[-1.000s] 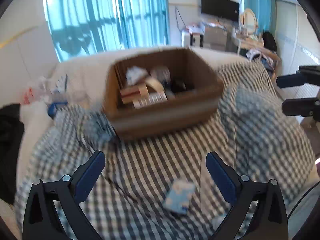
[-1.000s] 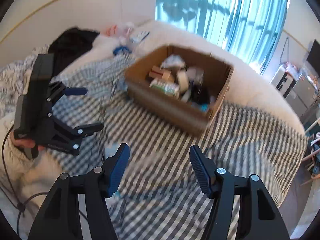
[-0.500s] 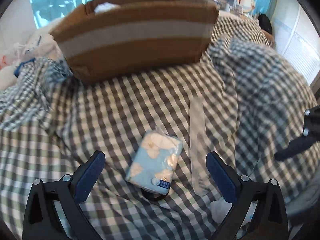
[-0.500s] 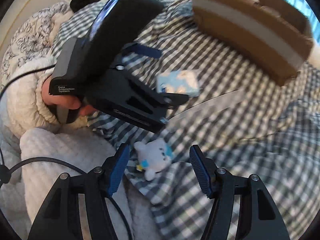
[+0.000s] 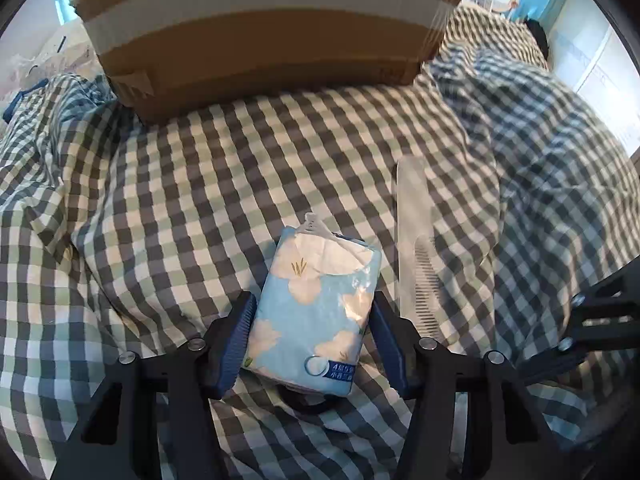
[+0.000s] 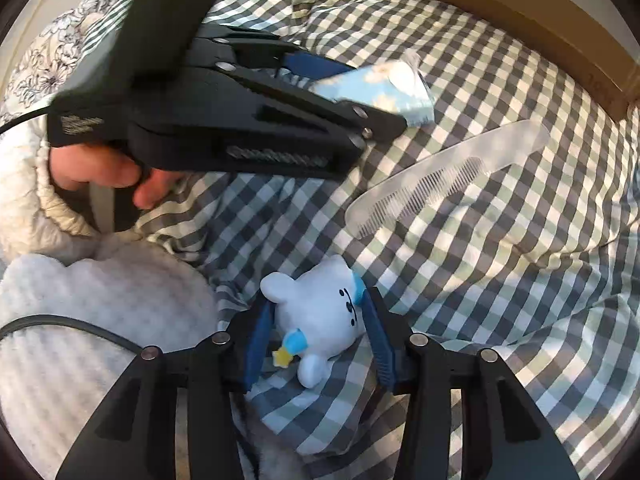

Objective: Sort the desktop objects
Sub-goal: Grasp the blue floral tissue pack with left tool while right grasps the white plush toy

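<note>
My left gripper is shut on a light blue tissue pack that lies on the checked blanket; the pack also shows in the right wrist view, held by the left gripper. My right gripper is shut on a small white plush toy with blue trim, resting on the blanket. A clear plastic comb lies just right of the tissue pack; in the right wrist view the comb lies beyond the toy. The brown cardboard box stands behind.
The checked blanket is rumpled, with a raised fold at the right. A white fleece sleeve and a black cable lie at the left of the right wrist view. The box's corner is at the top right.
Both grippers have dropped to the blanket and closed: the left around the tissue pack, the right around the plush toy. Both were open half a second ago.
</note>
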Motion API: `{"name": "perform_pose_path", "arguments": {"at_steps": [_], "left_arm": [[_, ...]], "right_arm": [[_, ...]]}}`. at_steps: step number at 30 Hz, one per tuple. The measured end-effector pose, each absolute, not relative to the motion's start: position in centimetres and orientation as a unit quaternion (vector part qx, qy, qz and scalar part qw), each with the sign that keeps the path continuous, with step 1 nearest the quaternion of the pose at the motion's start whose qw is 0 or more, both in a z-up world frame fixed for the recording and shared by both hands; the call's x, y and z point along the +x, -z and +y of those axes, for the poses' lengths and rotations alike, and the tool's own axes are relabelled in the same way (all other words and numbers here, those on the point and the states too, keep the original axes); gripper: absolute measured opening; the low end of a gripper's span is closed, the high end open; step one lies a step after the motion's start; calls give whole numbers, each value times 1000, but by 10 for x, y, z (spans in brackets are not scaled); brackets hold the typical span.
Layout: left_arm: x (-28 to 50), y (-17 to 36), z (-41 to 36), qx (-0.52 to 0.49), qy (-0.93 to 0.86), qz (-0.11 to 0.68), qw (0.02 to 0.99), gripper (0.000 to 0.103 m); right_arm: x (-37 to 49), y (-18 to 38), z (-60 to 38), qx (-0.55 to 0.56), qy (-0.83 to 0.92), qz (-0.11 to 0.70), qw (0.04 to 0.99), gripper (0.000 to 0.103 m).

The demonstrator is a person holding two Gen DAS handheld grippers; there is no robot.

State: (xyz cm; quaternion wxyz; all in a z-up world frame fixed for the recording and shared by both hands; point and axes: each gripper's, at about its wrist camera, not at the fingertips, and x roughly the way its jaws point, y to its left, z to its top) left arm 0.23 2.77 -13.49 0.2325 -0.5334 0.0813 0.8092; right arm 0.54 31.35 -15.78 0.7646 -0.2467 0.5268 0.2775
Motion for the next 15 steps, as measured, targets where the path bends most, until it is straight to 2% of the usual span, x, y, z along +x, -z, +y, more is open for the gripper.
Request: {"name": "perform_pose_path", "arguments": {"at_steps": [2,15], "left_arm": [[3,129,23,-525,-816,72,231,58],[14,96,4,-478,-854,59,198,58]], "right_arm": [[4,156,312,-245,-275,523,769,40],[-10,108,291,-238,-245,462,818,40]]}}
